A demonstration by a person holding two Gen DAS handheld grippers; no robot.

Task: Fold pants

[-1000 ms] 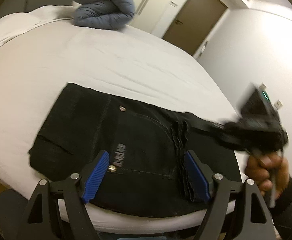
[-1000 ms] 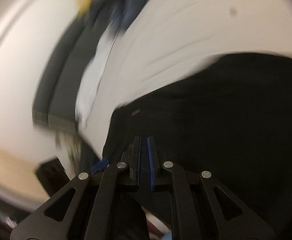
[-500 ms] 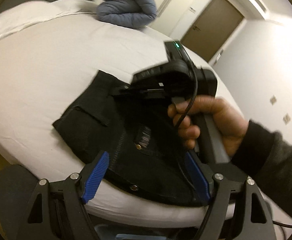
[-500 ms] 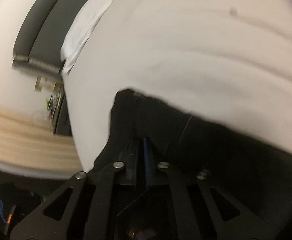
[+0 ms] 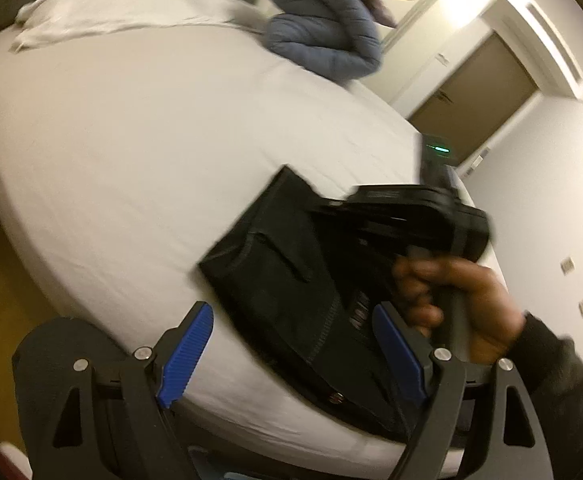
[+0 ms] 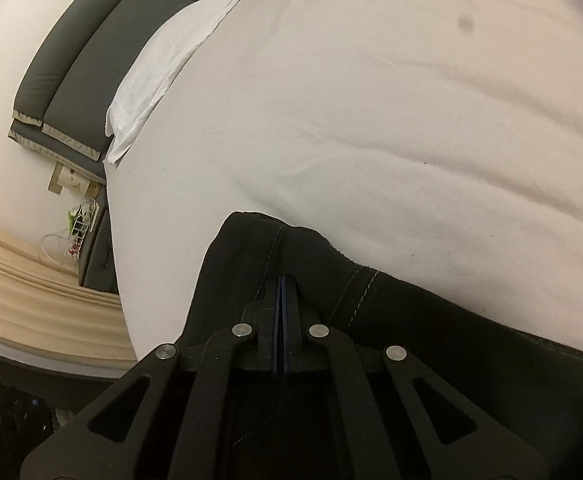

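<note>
The black denim pants (image 5: 291,292) lie in a compact stack at the near edge of the white-sheeted bed (image 5: 151,152), part of the stack reaching the mattress rim. The right tongs (image 6: 282,292) are pressed together on a stitched fabric edge of the pants and hold it over the stack. The left tongs (image 5: 295,356) stand wide apart and grip nothing; they hover above the near end of the stack.

Risks from this position:
- The pinched edge is thin. It may slip out if pulled sideways, and the layer would drop skewed.
- The stack sits close to the rim. A drag toward the operator could slide it off the bed.
- The right hand (image 5: 451,312) crosses just ahead of the left tongs; collision is possible.
</note>
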